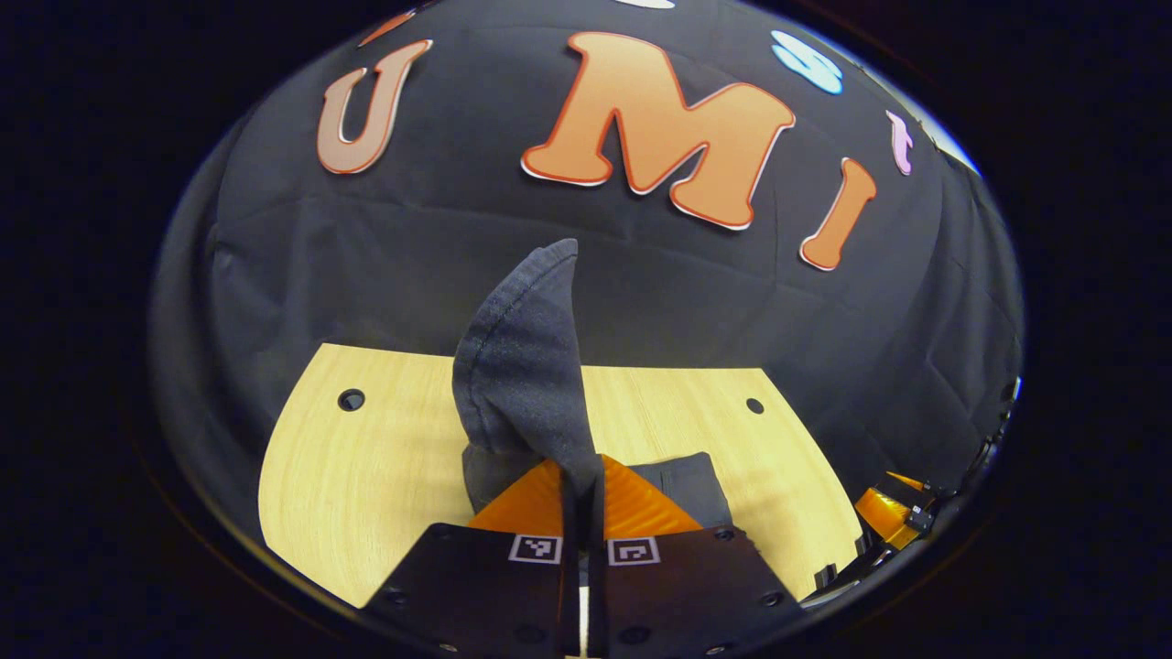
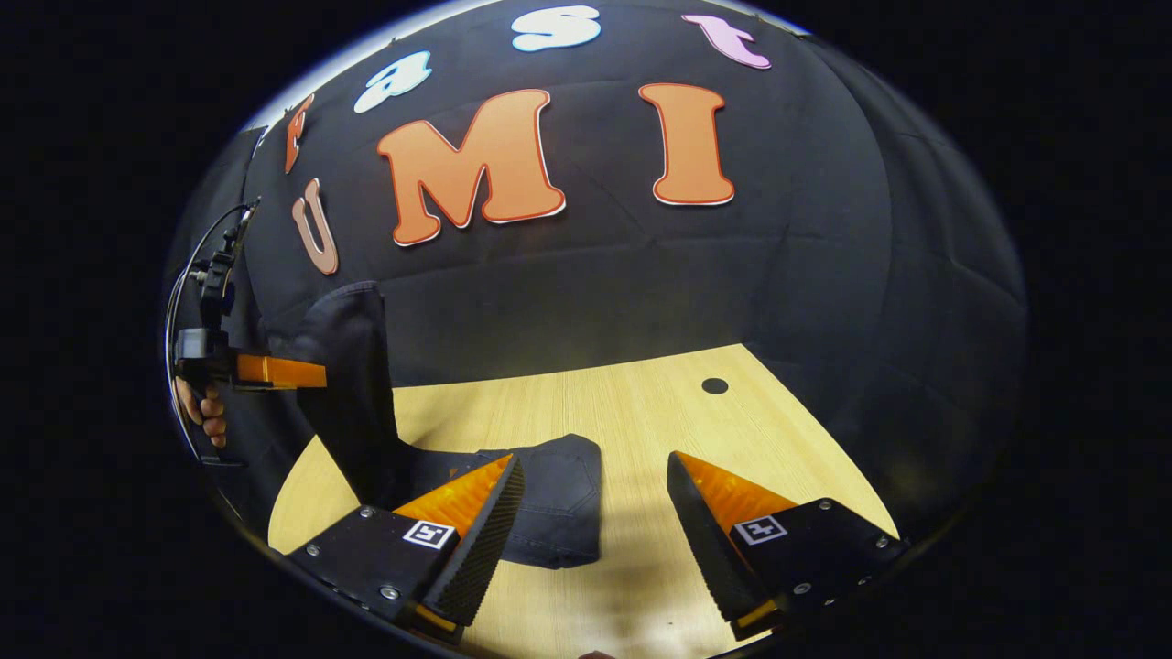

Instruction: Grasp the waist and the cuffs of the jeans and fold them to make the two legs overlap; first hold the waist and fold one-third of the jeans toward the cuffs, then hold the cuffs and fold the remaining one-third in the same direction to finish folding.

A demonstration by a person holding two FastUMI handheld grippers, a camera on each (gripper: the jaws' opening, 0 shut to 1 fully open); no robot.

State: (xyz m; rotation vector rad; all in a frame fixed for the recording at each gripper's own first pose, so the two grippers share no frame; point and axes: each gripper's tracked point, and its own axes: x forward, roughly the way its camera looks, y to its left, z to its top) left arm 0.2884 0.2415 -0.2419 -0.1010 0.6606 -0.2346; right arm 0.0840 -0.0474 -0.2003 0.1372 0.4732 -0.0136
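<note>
Left gripper (image 1: pixel 582 513) is clamped on a fold of the jeans (image 1: pixel 526 366), which is lifted upright off the wooden table (image 1: pixel 366 458); the raised fabric blocks the table centre in the left gripper view. In the right gripper view, a hand (image 2: pixel 203 412) is seen left of the jeans, at the table's left edge. Right gripper (image 2: pixel 595 531) is held wide apart, gripping nothing, above the jeans' flat part (image 2: pixel 549 503). A round hole (image 2: pixel 714 385) is seen right of the jeans.

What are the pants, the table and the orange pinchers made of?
The jeans look like dark denim: matte, woven, with a stitched hem. The table looks like pale wood or a wood-print laminate, with fine straight grain lines. The right gripper has glossy orange fingers, probably plastic, with black ribbed pads that look like rubber.
</note>
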